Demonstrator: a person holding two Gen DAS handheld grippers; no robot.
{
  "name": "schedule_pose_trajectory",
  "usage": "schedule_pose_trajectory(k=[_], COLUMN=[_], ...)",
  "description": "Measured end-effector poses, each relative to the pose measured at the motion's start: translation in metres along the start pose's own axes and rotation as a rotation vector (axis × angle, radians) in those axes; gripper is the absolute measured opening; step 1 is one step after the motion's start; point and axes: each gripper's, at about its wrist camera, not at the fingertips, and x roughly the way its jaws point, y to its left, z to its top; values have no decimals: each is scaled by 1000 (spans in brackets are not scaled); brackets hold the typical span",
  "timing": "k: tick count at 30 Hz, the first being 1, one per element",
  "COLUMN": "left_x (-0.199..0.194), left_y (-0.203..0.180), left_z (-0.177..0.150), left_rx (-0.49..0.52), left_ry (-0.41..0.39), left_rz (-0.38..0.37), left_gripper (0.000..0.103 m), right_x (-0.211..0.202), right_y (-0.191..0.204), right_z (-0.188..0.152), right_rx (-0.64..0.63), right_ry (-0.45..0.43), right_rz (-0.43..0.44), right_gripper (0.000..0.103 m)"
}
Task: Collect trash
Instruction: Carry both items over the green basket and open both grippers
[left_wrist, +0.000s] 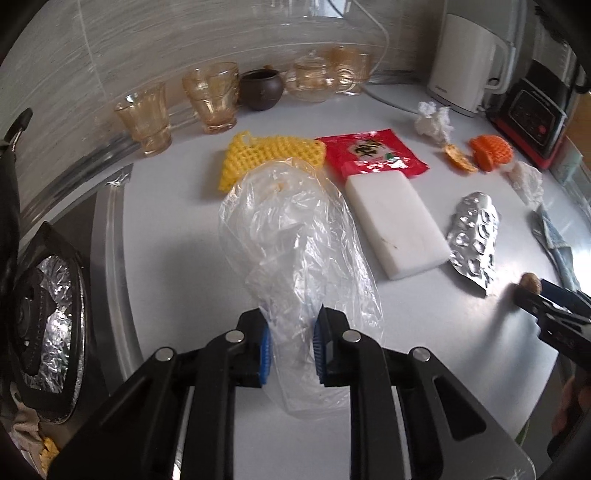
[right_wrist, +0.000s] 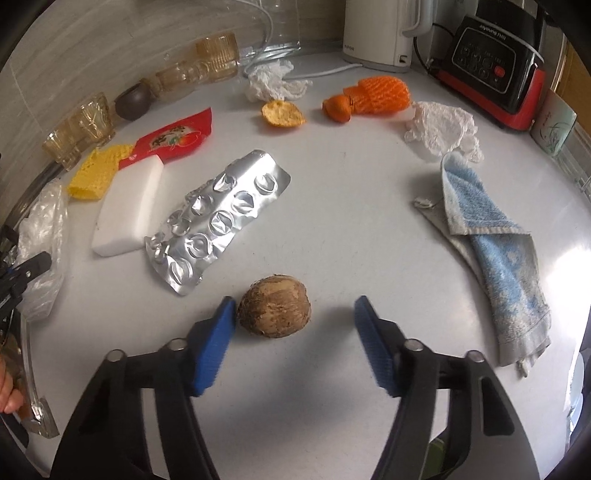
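My left gripper (left_wrist: 292, 345) is shut on a clear plastic bag (left_wrist: 295, 240) that lies stretched out on the white counter (left_wrist: 177, 266). My right gripper (right_wrist: 295, 317) is open around a brown round nut-like thing (right_wrist: 275, 305); its left pad (right_wrist: 218, 332) touches it and the right pad stands apart. Other trash lies around: an empty foil blister pack (right_wrist: 218, 218), a red wrapper (right_wrist: 173, 136), yellow foam net (right_wrist: 96, 173), white foam block (right_wrist: 129, 210), orange peel (right_wrist: 282, 112), orange foam net (right_wrist: 380, 94), crumpled tissues (right_wrist: 439, 127).
Amber glasses (left_wrist: 147, 118) and a brown pot (left_wrist: 260, 88) line the back wall. A white kettle (left_wrist: 461, 59) and a red-black appliance (right_wrist: 495, 70) stand at the back right. A blue towel (right_wrist: 498, 258) lies on the right. A foil-lined stove burner (left_wrist: 48, 317) is at the left.
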Motion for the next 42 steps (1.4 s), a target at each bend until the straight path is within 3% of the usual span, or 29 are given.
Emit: schedule_pose_trajectory(k=[2,3,11,16,25,30,35,42], left_x=[-3,-4,-27,-53,-108,-126,-128,-131], left_y=[-4,-5,-23,-47,-145,-200,-244,-284], left_z=[-3,-4,-14,-28,-85,-122,-155,-188], left_rx=[19,24,106,144,229,283,310,357], left_ry=[-1,-3,-29,-40,13,46,120,161], left_rz=[-14,-16,-51,-83,-244,-278,-325,-334], left_gripper=[18,18,18,18,18,18,18,18], right_x=[-1,-1,-21,-58,-143,-175,-193,-208], right_y=[2,3,7,-9,-75,-115,-144,-168], right_z=[0,0,-8,-27,-107,-155,-183,-201], right_rx=[-1,-2,-30,-28,-7,5,23,37], right_ry=[1,3,-11,-38,-60,-57,-70,-98], right_rz=[13,20,17,21,-10,-15,-7,17], right_gripper=[41,37,37,37,37,37,37,37])
